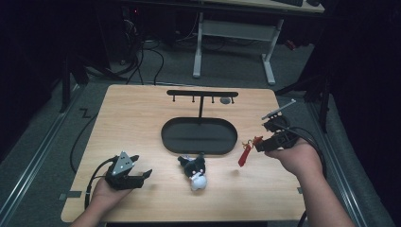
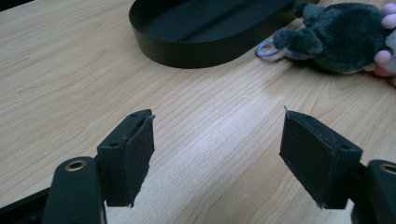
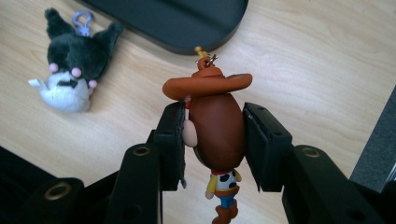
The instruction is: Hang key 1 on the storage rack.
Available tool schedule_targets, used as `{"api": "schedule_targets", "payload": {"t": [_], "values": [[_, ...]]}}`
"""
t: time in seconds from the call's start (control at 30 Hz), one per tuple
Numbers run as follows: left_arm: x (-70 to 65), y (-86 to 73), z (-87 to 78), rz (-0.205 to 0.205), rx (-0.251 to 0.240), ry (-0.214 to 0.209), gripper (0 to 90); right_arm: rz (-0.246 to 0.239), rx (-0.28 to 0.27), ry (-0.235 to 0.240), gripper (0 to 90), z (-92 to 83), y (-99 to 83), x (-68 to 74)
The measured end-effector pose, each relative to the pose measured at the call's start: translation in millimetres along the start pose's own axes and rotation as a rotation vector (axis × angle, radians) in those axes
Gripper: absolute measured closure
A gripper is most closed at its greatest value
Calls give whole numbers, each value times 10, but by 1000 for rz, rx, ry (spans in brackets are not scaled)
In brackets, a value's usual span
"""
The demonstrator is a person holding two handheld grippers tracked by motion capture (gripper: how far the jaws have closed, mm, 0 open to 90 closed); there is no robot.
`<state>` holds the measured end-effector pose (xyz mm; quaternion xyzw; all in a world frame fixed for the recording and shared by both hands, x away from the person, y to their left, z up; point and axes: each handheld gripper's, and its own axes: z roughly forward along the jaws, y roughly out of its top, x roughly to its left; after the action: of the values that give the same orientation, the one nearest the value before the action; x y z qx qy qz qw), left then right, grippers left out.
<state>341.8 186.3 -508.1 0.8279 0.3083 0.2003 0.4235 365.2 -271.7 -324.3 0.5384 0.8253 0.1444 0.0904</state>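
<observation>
Overhead, cowboy figure [image 1: 244, 152] reads as red blur; right tongs [image 3: 212, 140] clamp its head. Left tongs [image 2: 217, 156] apart over tabletop [image 2: 70, 84].

The right tool [image 3: 214, 140] is clamping a small cowboy figure keychain with a brown hat [image 3: 217, 130] by its head. A dark grey plush toy with a white face [image 3: 72, 56] is lying on the light wooden table [image 3: 317, 60], near a black oval tray [image 3: 187, 21].
</observation>
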Motion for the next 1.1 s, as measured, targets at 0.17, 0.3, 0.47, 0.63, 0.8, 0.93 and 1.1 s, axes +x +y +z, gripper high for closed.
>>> {"api": "schedule_targets", "payload": {"t": [0.17, 0.3, 0.47, 0.63, 0.8, 0.93, 1.1], "values": [[2, -7, -14, 0, 0, -1, 260, -2, -15, -3, 608, 28, 84, -2], [5, -14, -27, -7, -9, -2, 260, 3, -40, 13, 608, 83, 191, 8], [22, -14, -37, -10, -9, -2, 260, -6, -35, 17, 608, 128, 299, 33], [15, -6, -2, -4, -4, -12, 264, -4, -32, 28, 608, 148, 376, 33], [-5, -3, -20, 2, -6, -19, 264, 8, -46, 23, 608, 159, 450, 16], [-6, -7, -23, 4, -2, -20, 264, 8, -43, 21, 609, 168, 454, 25], [-3, -12, -19, 4, 3, -21, 264, 0, -28, 9, 608, 145, 494, 23]]}}
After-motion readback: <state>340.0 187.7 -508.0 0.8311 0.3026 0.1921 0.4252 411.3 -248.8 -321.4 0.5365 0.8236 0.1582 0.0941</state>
